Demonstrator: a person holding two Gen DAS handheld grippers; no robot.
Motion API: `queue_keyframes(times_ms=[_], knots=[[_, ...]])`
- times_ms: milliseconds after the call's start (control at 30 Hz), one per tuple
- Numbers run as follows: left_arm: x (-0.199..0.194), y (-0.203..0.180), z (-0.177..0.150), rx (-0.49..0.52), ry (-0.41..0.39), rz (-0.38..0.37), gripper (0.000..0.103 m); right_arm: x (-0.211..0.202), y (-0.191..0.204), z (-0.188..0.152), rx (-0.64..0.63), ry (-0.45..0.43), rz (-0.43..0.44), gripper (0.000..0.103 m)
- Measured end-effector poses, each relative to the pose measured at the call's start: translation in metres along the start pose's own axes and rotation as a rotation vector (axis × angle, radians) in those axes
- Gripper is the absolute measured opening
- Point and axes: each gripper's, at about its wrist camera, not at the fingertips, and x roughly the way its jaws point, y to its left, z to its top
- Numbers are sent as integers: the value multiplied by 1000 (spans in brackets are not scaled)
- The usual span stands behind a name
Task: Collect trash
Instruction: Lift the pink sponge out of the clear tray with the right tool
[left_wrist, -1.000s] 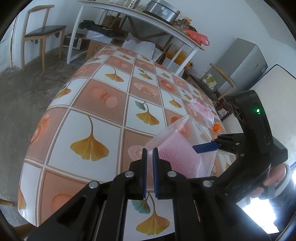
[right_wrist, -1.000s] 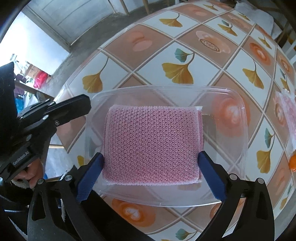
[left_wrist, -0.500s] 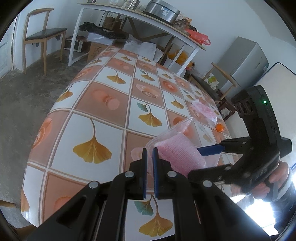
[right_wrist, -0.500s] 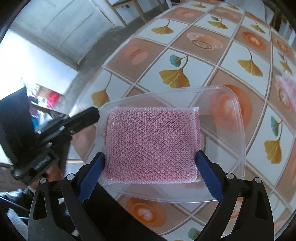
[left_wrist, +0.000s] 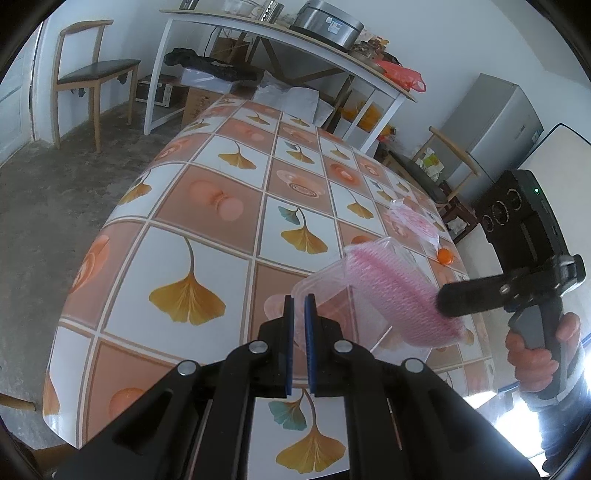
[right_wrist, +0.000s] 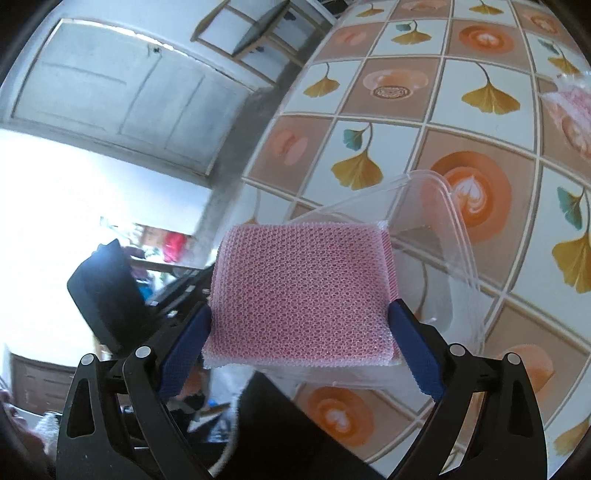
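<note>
Blue pads of the left tool (left_wrist: 299, 314) were pinched on the rim of a clear plastic tray (left_wrist: 325, 280), held above the bench (left_wrist: 207, 206). Just beyond, the right tool (right_wrist: 301, 332) clamped a pink mesh pad (right_wrist: 299, 291), its jaws having just narrowed slightly. Farther off lay pink wrapping (left_wrist: 413, 221).
</note>
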Motion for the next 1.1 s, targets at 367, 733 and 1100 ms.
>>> queue_keyframes(times_ms=[367, 733, 1100], knots=[[0, 0, -1, -5, -2, 11, 5, -55, 12, -23, 30, -138, 130, 91], [-5, 1, 0, 9, -9, 65, 14, -158, -7, -93, 65, -428, 17, 91], [-15, -8, 25, 98, -21, 47, 40, -132, -61, -130, 106, -432, -464, 92]])
